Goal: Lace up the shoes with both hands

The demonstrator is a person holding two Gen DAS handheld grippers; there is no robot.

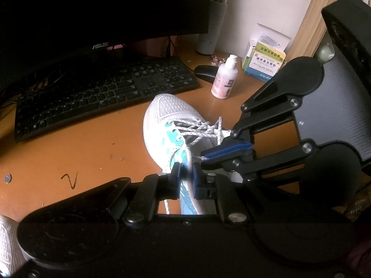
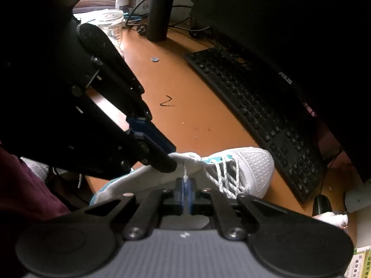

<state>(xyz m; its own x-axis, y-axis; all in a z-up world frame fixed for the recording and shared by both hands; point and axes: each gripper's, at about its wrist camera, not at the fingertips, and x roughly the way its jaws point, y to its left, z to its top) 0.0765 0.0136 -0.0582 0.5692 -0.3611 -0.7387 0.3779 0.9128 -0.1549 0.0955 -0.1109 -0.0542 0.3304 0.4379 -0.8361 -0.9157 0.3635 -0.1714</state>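
Observation:
A white mesh shoe (image 1: 162,113) with teal trim lies on the orange desk (image 1: 92,153), toe toward the keyboard. Its speckled white lace (image 1: 197,129) crisscrosses the upper eyelets. My left gripper (image 1: 188,178) is shut on the teal-and-white edge of the shoe's upper beside the eyelets. My right gripper (image 1: 206,158) comes in from the right, its blue pads shut on a lace end. In the right wrist view the right gripper (image 2: 185,185) pinches that lace end (image 2: 185,173), which runs straight up to the shoe (image 2: 252,162). The left gripper (image 2: 171,159) holds the shoe's edge just above it.
A black keyboard (image 1: 104,95) and a dark monitor (image 1: 92,11) stand behind the shoe. A white bottle (image 1: 225,78), a mouse (image 1: 206,73) and medicine boxes (image 1: 264,62) sit at back right. A coin (image 1: 8,178) and a second shoe (image 1: 7,238) lie at left.

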